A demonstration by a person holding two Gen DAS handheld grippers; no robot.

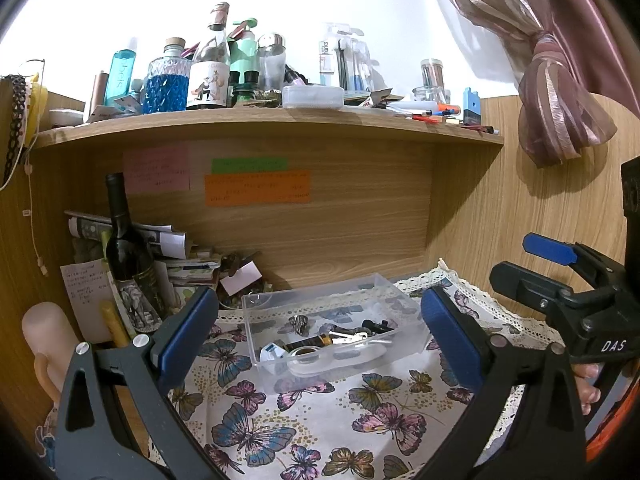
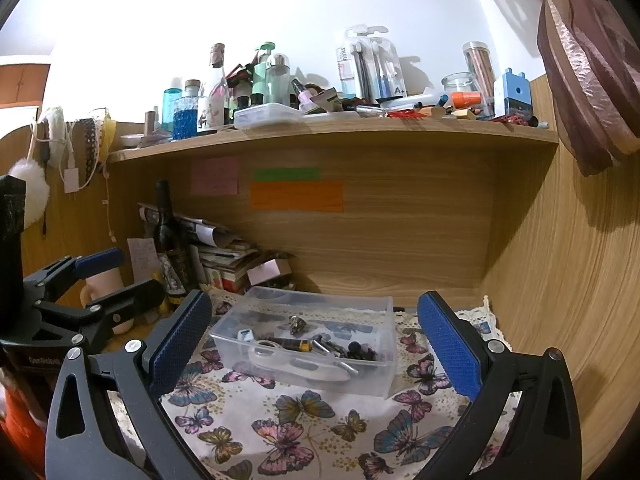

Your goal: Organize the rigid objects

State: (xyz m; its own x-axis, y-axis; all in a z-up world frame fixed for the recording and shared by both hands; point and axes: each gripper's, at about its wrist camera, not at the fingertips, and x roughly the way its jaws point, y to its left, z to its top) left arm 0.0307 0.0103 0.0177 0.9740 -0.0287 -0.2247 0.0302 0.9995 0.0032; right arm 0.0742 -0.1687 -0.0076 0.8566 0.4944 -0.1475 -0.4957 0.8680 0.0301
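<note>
A clear plastic box [image 1: 404, 338] sits on the butterfly cloth [image 1: 320, 424] and holds several small rigid items: a black and gold cylinder [image 1: 316, 341], a metal piece [image 1: 299, 324], a clear ring-shaped piece [image 1: 316, 360]. The box also shows in the right wrist view [image 2: 380, 372]. My left gripper [image 1: 320, 340] is open and empty, held back from the box, its pads either side of it in view. My right gripper [image 2: 316, 344] is open and empty, likewise short of the box. The right gripper also shows in the left wrist view [image 1: 556, 276], and the left gripper in the right wrist view [image 2: 108, 276].
A dark wine bottle [image 1: 126, 240] and a stack of papers [image 1: 180, 252] stand at the back left. A pink mug [image 2: 104, 292] sits left. The wooden shelf [image 1: 260, 122] above carries several bottles and pens. Wooden walls close the back and right. A curtain [image 1: 560, 92] hangs right.
</note>
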